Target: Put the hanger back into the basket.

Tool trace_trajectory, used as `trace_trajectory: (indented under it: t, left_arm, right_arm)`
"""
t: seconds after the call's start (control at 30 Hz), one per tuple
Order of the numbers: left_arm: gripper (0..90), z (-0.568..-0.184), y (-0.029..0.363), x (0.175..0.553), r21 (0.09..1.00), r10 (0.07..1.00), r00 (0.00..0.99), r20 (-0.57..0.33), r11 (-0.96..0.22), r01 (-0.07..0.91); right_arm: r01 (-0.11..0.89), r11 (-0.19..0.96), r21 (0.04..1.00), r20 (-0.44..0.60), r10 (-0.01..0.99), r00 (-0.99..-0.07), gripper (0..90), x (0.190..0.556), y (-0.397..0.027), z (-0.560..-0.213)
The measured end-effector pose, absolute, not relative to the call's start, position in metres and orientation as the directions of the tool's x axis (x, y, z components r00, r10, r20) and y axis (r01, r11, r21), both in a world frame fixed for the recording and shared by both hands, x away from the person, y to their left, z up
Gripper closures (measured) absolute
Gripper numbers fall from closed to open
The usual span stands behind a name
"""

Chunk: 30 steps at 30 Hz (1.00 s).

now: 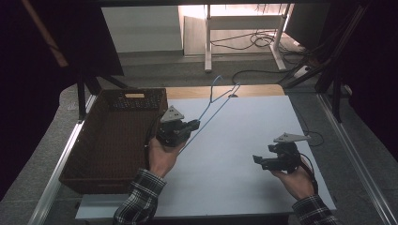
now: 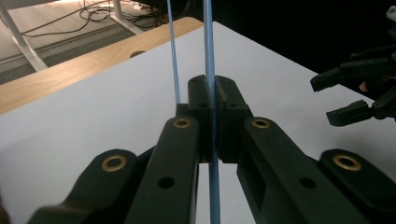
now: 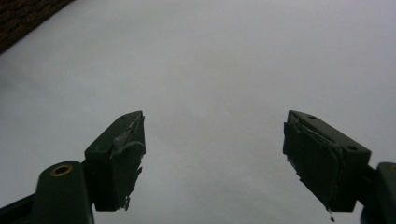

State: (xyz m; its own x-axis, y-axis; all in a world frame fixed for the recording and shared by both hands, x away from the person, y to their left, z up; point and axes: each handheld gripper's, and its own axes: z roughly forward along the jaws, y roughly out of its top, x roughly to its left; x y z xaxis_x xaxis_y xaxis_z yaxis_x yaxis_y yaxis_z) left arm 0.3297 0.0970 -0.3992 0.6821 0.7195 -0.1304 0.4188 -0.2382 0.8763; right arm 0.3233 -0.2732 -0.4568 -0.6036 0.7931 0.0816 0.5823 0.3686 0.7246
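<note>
Now I have the blue wire hanger (image 1: 217,101) pinched in my left gripper (image 1: 192,125).
It slants toward one o'clock over the white table (image 1: 248,136), just beside the brown basket (image 1: 101,150). My right gripper (image 1: 257,161), at four o'clock, gapes, holding nothing.

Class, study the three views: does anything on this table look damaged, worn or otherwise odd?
Yes. In the right gripper view, the pads of the right hand-held gripper look torn and frayed, with ragged edges peeling off. Nothing is spilled. The blue wire hanger, clamped in the left hand-held gripper, sticks up at a slant beside the wicker basket.
</note>
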Motion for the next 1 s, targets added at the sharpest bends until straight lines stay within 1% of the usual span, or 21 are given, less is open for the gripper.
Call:
trace_trajectory:
  t: [0.23,0.37,0.57,1.0]
  left_arm:
    - [87.5,-0.385,0.120,0.327,0.875,0.714,0.683,-0.153,-0.223,0.429]
    - [87.5,-0.378,0.134,0.325,0.875,0.717,0.682,-0.145,-0.228,0.426]
    - [87.5,-0.370,0.163,0.321,0.877,0.710,0.681,-0.182,-0.196,0.439]
    - [87.5,-0.365,0.219,0.305,0.870,0.750,0.643,-0.159,-0.202,0.450]
  right_arm:
    - [0.566,0.385,0.729,0.064,0.785,-0.616,19.2,0.319,-0.272,-0.459]
    - [0.563,0.399,0.724,0.052,0.782,-0.621,19.1,0.317,-0.272,-0.461]
    - [0.569,0.405,0.715,0.052,0.782,-0.621,19.1,0.316,-0.272,-0.464]
    - [0.570,0.409,0.712,0.048,0.782,-0.621,19.1,0.314,-0.272,-0.465]
